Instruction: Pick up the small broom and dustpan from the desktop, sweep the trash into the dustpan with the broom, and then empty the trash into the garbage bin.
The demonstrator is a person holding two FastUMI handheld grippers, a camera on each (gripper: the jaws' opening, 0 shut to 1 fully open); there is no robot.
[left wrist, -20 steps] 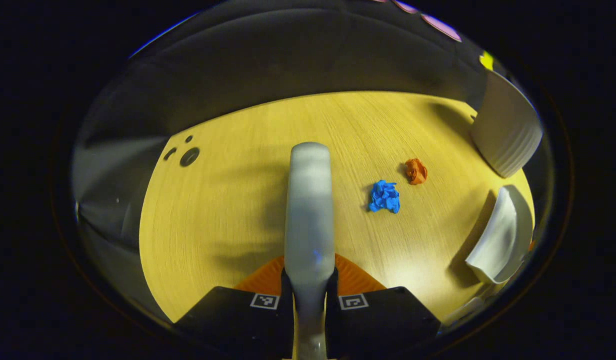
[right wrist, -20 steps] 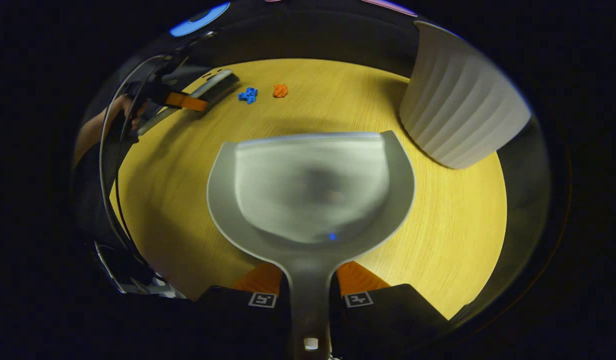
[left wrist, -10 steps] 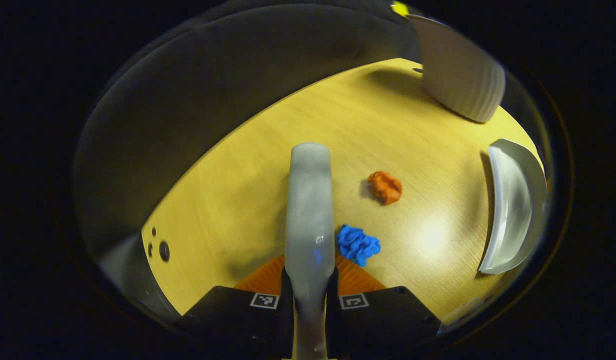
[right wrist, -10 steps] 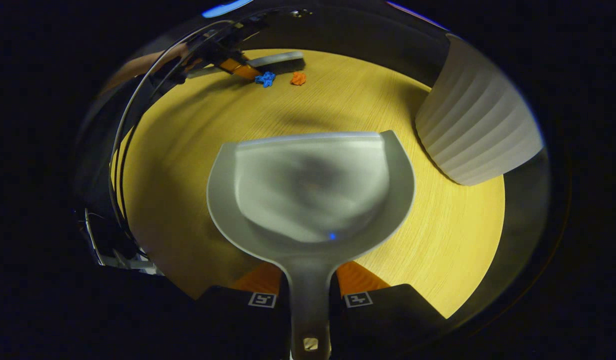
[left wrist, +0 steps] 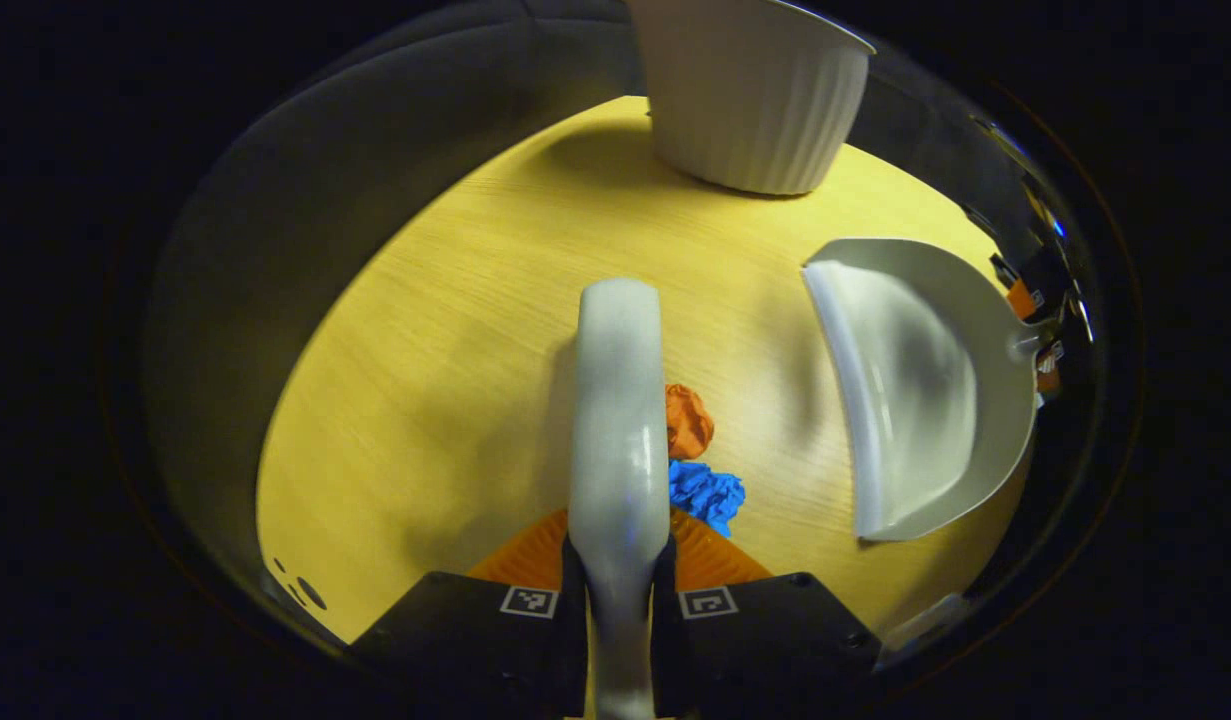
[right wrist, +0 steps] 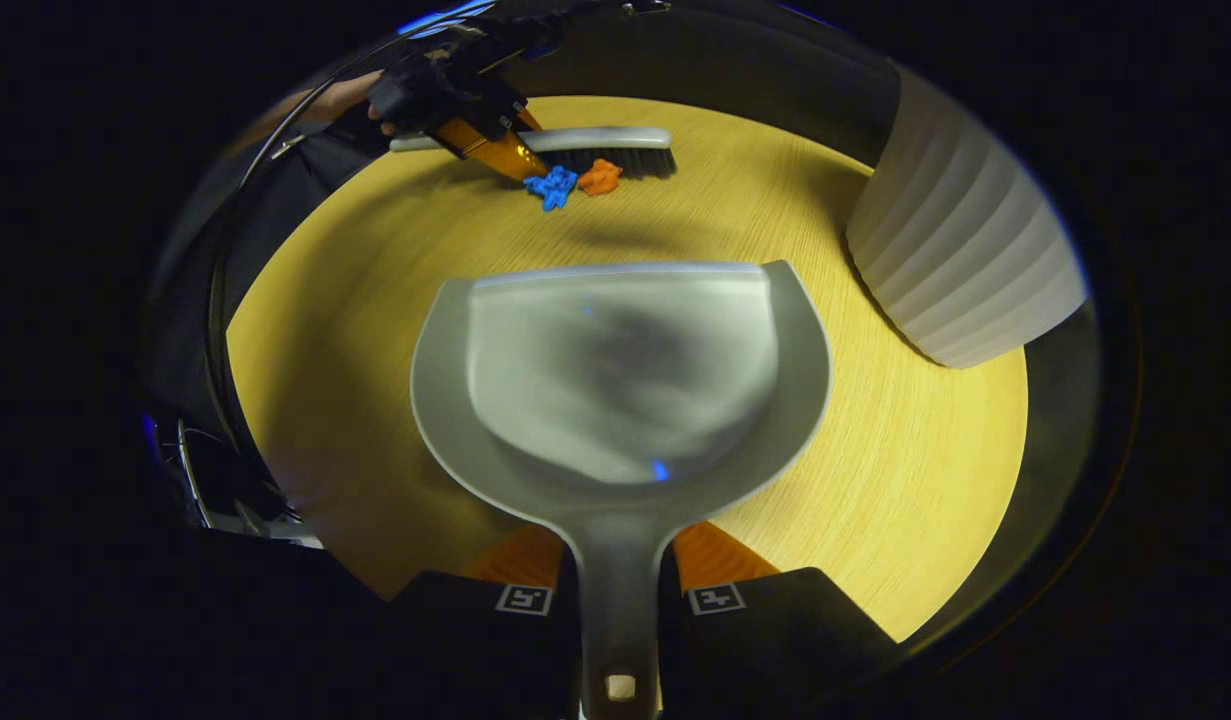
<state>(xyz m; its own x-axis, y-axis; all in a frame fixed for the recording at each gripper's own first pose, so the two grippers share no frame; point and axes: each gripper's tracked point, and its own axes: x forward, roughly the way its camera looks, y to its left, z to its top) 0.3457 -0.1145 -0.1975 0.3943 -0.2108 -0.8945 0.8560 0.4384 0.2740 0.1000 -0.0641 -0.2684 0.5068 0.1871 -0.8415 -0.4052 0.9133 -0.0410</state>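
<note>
Left gripper (left wrist: 620, 590) — fingers pinched on the handle of the broom (left wrist: 620, 400), which runs straight away from its camera. In the right gripper view the broom lies across the far side of the desktop (right wrist: 375, 330), long axis left to right, bristles down, head pointing right.

Right gripper (right wrist: 620, 595) — fingers clamped on the handle of the dustpan (right wrist: 620, 370). Pan's long axis runs near to far, open lip facing the far side, toward the broom. Inside of pan looks empty.

Trash: blue paper wad (right wrist: 552, 187) and orange paper wad (right wrist: 600, 177), side by side and touching or nearly so, right against the near face of the bristles. A stretch of bare desktop lies between them and the pan's lip.

White ribbed garbage bin (right wrist: 960, 250) stands at the far right, just beside the pan's right edge.

Progress, as I judge it: both tools picked up, the sweep just starting. Left to do — push both wads into the pan, then tip the pan into the bin.
</note>
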